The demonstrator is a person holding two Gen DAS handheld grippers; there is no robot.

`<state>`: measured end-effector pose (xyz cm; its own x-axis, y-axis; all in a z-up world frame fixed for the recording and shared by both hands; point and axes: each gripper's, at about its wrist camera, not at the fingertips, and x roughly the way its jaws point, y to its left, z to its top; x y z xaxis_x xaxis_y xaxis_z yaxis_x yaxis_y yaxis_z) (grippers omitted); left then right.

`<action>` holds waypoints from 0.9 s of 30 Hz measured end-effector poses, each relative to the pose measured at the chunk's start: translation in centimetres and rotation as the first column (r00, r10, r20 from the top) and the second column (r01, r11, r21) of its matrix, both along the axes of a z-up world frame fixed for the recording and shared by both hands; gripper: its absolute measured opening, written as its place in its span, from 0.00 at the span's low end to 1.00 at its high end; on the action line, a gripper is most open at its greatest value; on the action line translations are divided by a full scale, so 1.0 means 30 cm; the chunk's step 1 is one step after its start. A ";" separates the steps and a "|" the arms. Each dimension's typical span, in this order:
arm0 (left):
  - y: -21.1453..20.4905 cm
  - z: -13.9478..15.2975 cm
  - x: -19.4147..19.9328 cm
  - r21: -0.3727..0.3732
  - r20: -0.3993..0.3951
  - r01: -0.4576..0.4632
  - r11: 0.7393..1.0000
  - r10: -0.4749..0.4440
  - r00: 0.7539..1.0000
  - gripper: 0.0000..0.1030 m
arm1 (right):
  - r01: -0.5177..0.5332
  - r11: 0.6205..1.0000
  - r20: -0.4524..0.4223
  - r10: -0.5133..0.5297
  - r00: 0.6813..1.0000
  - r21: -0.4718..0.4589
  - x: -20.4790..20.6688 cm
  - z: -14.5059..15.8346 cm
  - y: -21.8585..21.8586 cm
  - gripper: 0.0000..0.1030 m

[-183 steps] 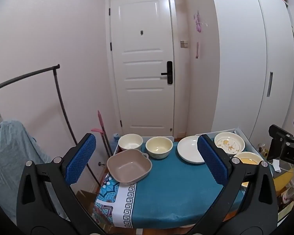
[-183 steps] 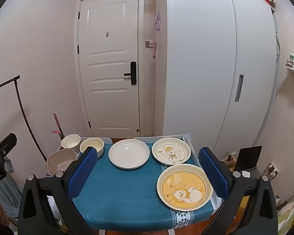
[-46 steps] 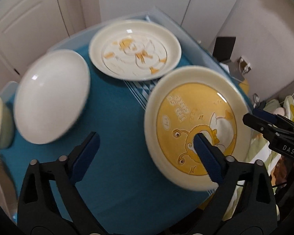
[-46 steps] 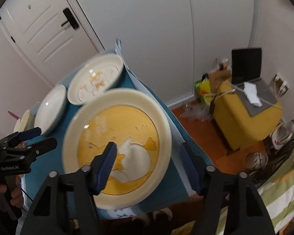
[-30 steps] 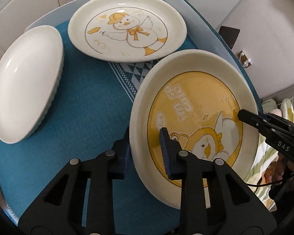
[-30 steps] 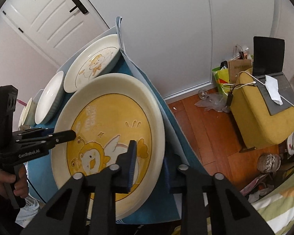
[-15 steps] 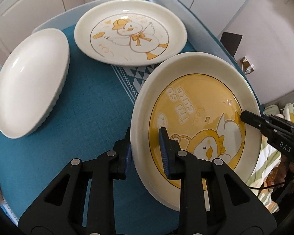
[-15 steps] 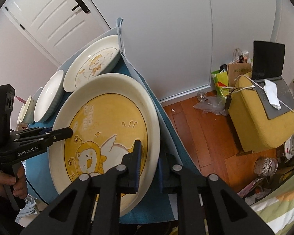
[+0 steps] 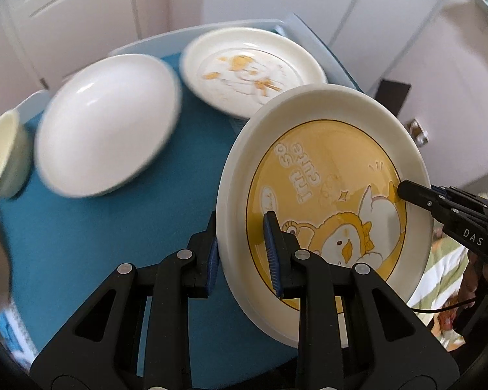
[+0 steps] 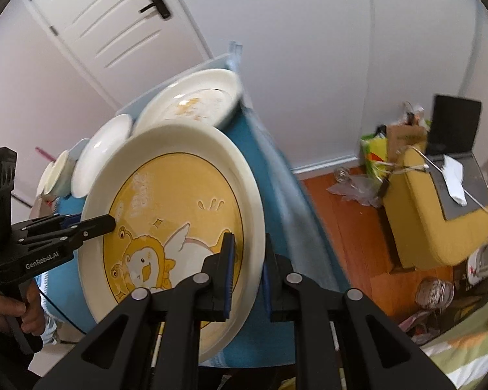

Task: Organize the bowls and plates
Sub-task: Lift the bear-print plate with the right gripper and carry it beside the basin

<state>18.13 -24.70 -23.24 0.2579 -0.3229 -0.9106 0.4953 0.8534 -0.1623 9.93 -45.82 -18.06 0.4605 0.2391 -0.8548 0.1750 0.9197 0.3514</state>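
Left wrist view: the left gripper (image 9: pixel 242 255) is nearly closed, its pads clamped across the near rim of the yellow plate (image 9: pixel 325 195), one pad under the rim and one on the printed face. On the opposite rim the right gripper (image 10: pixel 247 274) pinches the same plate, its jaws almost fully closed with the rim between them. The plate hangs between the two grippers, tilted and apparently clear of the blue cloth (image 9: pixel 81 243), though the blur makes the gap hard to judge.

Beyond the left fingertips lies the duck plate (image 9: pixel 253 71), flat on the cloth; to its left sits the white plate (image 9: pixel 104 130), and farther left a bowl (image 9: pixel 0 156) at the frame's edge.

The step in hand looks like carrying the yellow plate to stack it on another plate, most likely the duck plate just ahead of the fingers. The next move calls for both hands travelling together, keeping the plate level, centring it over the target, then lowering it before either grip loosens. Uneven motion could twist the rim out of one pinch.
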 end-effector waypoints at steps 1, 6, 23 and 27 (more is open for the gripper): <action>0.028 0.013 0.003 -0.002 0.003 -0.014 1.000 0.014 1.000 0.22 | -0.026 1.000 0.007 0.026 1.000 0.000 0.017 0.014 0.024 0.13; 0.252 0.074 -0.017 -0.006 0.016 -0.146 0.989 0.146 0.989 0.22 | -0.153 0.988 0.038 0.153 0.988 0.005 0.098 0.069 0.190 0.13; 0.934 -0.024 -0.071 0.044 -0.034 -0.407 0.913 0.408 0.912 0.22 | -0.455 0.890 -0.031 0.456 0.890 0.031 0.261 -0.041 0.860 0.13; 0.995 -0.066 -0.061 0.043 -0.040 -0.407 0.913 0.408 0.912 0.22 | -0.472 0.881 -0.047 0.472 0.880 0.019 0.275 -0.076 0.929 0.13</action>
